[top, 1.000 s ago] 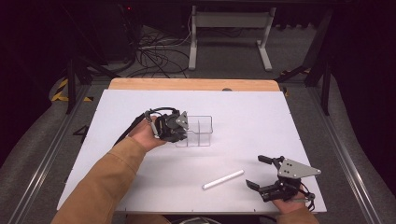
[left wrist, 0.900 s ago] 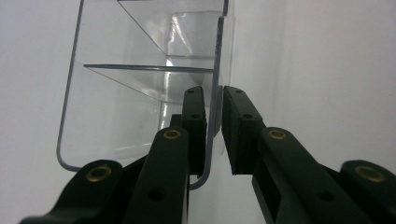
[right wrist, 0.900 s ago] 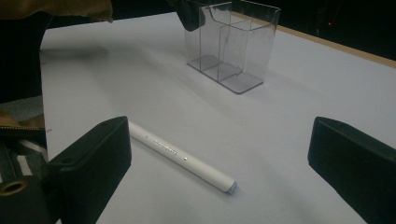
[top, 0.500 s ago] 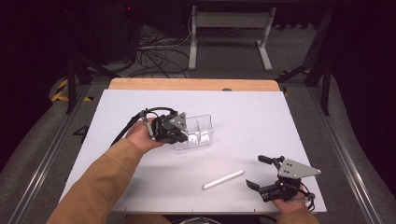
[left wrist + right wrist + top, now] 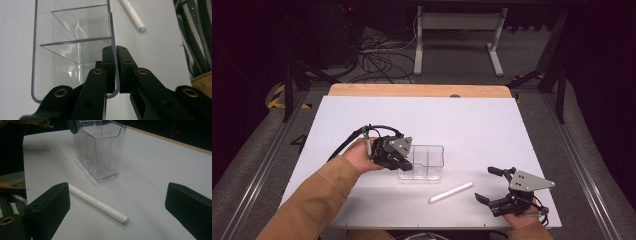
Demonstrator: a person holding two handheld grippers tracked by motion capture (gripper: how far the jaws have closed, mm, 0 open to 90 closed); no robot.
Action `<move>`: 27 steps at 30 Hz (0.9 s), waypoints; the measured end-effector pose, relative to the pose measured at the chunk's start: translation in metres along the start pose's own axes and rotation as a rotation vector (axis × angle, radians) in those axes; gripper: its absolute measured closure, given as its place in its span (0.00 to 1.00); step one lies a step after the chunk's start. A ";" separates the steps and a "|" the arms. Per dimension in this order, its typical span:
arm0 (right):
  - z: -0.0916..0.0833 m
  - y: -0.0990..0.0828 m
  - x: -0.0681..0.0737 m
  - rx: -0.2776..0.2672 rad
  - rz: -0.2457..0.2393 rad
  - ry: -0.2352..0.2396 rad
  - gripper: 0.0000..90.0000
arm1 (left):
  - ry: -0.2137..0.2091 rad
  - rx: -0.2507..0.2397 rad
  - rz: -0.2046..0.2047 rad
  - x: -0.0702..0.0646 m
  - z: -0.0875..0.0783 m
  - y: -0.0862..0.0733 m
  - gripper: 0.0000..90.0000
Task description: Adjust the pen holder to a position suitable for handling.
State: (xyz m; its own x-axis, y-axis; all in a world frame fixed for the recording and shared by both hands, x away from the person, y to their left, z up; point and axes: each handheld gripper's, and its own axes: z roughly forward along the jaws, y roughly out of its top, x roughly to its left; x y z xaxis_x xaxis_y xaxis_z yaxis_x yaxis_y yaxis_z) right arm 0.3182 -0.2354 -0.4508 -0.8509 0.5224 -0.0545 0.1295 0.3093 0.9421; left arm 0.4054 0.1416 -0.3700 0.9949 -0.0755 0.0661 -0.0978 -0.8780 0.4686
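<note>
Left gripper (image 5: pixel 404 162): jaws clenched on the near wall of the clear plastic three-compartment holder (image 5: pixel 428 161), one pad inside, one outside, as the left gripper view shows (image 5: pixel 113 72). Holder stands upright on the white table sheet (image 5: pixel 472 125).

White capped pen (image 5: pixel 451 192) lies flat just beyond the holder, between the two grippers, apart from both.

Right gripper (image 5: pixel 486 186): jaws released, wide, nothing between the pads; pen lies just ahead of them (image 5: pixel 98 205).

Step judged: positioning the holder. Next move likely calls for the right jaws straddling the pen barrel.
</note>
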 end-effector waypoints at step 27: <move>0.001 0.000 0.000 0.006 0.007 0.002 0.07 | 0.085 -0.046 -0.056 -0.005 0.001 -0.017 0.68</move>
State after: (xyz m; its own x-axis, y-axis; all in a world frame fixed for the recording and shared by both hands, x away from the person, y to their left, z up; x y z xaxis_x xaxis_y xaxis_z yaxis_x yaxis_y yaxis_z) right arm 0.3183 -0.2342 -0.4513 -0.8507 0.5235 -0.0470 0.1388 0.3101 0.9405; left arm 0.4023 0.1561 -0.3791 0.9936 0.0156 0.1121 -0.0445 -0.8570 0.5134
